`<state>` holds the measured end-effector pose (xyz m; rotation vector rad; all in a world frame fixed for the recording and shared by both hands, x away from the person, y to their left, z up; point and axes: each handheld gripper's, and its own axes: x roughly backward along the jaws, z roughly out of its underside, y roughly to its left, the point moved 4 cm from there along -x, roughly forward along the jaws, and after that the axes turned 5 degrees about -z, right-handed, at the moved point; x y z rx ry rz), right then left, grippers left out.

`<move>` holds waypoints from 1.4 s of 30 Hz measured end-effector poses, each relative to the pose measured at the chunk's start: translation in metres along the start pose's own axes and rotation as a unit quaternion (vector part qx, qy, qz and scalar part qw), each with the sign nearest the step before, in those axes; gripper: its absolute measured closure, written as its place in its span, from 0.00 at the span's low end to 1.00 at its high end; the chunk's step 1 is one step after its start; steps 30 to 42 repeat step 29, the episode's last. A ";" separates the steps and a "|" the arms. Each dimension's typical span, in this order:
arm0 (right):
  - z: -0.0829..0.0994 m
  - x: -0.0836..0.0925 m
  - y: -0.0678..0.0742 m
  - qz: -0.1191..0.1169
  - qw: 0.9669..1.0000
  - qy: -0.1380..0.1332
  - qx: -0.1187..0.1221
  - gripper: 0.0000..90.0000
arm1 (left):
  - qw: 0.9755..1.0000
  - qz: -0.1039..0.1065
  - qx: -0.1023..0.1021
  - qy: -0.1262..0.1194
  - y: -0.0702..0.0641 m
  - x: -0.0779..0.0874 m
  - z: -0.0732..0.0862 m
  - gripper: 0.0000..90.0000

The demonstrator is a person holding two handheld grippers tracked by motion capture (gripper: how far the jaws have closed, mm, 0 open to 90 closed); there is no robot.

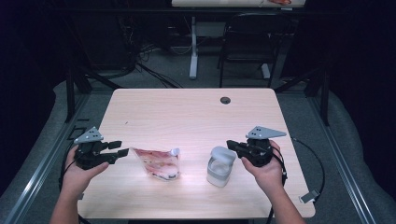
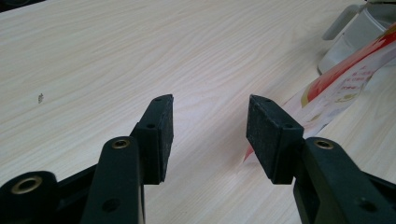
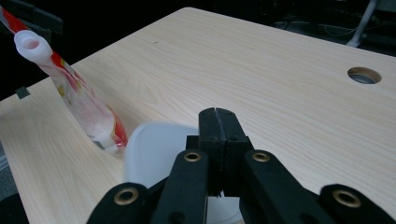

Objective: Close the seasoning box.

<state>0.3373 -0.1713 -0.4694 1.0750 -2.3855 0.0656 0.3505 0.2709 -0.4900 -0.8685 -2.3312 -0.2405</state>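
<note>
From the high view, the left tool (image 1: 122, 148) sits at the near left of the worktop (image 1: 187, 112), jaws apart and empty, pointing at the near corner of a red-and-white spouted refill pouch (image 1: 156, 163) that lies just beside it; the right tool (image 1: 230, 143) is pressed closed on nothing, its tips just beside the flipped-up lid of a small clear container (image 1: 220, 166) standing right of the pouch. The step in hand looks like taking the pouch by its flat edge, so the left tool would do best to come in low and level and bite the sealed border rather than the filled belly. Bare worktop stretches behind both things; the near edge is close. In the left gripper view, the pads (image 2: 164, 135) stand wide apart over bare wood, the pouch (image 2: 345, 79) off to the right jaw's side, not yet between them, with the container (image 2: 350, 37) beyond. In the right gripper view, the closed tool (image 3: 217, 119) hovers over the container's white lid (image 3: 154, 154); the pouch's spout (image 3: 31, 45) rises at left, near the worktop's edge.
</note>
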 end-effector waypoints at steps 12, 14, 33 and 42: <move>0.023 0.013 -0.005 0.036 0.999 -0.018 -0.004 1.00 | 1.000 -0.006 0.007 -0.003 0.003 0.000 0.002 0.57; 0.030 0.015 -0.007 0.044 0.999 -0.022 -0.008 1.00 | 1.000 -0.006 0.007 -0.003 0.003 0.000 0.002 0.57; 0.075 0.023 -0.025 0.084 0.996 -0.010 -0.040 0.92 | 1.000 -0.013 0.015 -0.004 0.006 -0.001 0.003 0.55; 0.075 0.023 -0.025 0.084 0.996 -0.010 -0.040 0.92 | 1.000 -0.013 0.015 -0.004 0.006 -0.001 0.003 0.55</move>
